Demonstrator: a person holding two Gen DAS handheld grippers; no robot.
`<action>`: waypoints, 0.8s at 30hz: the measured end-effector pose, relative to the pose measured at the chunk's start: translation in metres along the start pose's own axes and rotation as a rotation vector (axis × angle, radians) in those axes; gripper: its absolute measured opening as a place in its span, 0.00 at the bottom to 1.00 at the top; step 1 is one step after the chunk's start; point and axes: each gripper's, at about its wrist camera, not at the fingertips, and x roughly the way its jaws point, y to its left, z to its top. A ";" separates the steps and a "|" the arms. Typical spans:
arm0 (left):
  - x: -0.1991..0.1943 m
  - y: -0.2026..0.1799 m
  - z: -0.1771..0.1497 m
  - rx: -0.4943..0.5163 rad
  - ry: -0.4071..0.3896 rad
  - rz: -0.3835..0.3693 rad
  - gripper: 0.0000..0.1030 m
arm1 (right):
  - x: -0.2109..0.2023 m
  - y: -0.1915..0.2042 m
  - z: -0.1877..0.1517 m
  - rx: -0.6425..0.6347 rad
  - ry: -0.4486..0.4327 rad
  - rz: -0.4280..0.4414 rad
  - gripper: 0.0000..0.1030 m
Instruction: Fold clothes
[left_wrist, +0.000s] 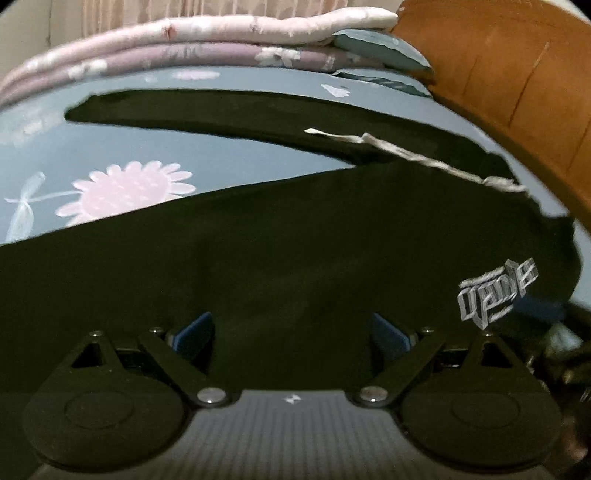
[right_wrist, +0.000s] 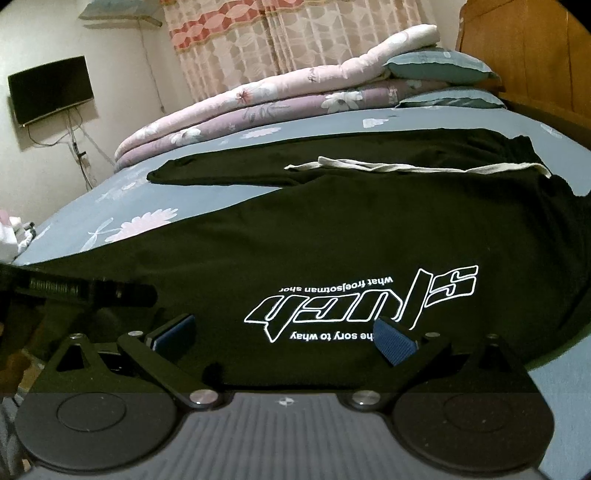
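Two grippers are hovering low over a black T-shirt (right_wrist: 332, 236) that is lying spread out on the bed. The left gripper (left_wrist: 293, 330) is holding its blue-padded fingers (left_wrist: 195, 328) wide apart above the dark cloth, nothing between them; the right gripper (right_wrist: 284, 336) is standing just as wide, its own ribbed blue pads (right_wrist: 395, 341) framing the shirt's hem edge. The fabric is looking matte and soft, lying mostly flat with a few shallow ripples. White outlined lettering (right_wrist: 362, 302) is running across the chest, upside down from the right wrist view, with smaller lines of text above and below it. One sleeve (right_wrist: 207, 171) is stretching out to the left in a long tapering shape. A pale, crumpled strip of cloth (right_wrist: 413, 166) is lying across the far part of the shirt, near the neck end; what it is I cannot tell.

Beneath it all, a smooth blue-grey bedsheet (right_wrist: 155, 199) is showing pink daisy-like flowers (left_wrist: 129, 192) and white dragonfly prints. Folded quilts (right_wrist: 258, 107) in pink and mauve floral cotton are stacking up at the far side, beside teal pillows (right_wrist: 439, 66). A glossy orange-brown wooden headboard (left_wrist: 517, 88) is curving along the right. Patterned curtains (right_wrist: 295, 37) are hanging behind, and a dark flat screen (right_wrist: 51, 90) is sitting on the cream wall with cables dangling below.
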 end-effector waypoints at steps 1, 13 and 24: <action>-0.002 -0.001 -0.005 0.010 -0.007 0.017 0.91 | 0.000 0.000 0.000 -0.004 0.000 -0.002 1.00; -0.045 0.002 0.002 0.021 -0.089 0.042 0.92 | 0.001 -0.002 -0.001 0.009 0.002 0.002 1.00; -0.035 0.077 0.040 -0.003 -0.004 -0.050 0.93 | 0.007 0.029 -0.007 -0.148 0.037 -0.127 1.00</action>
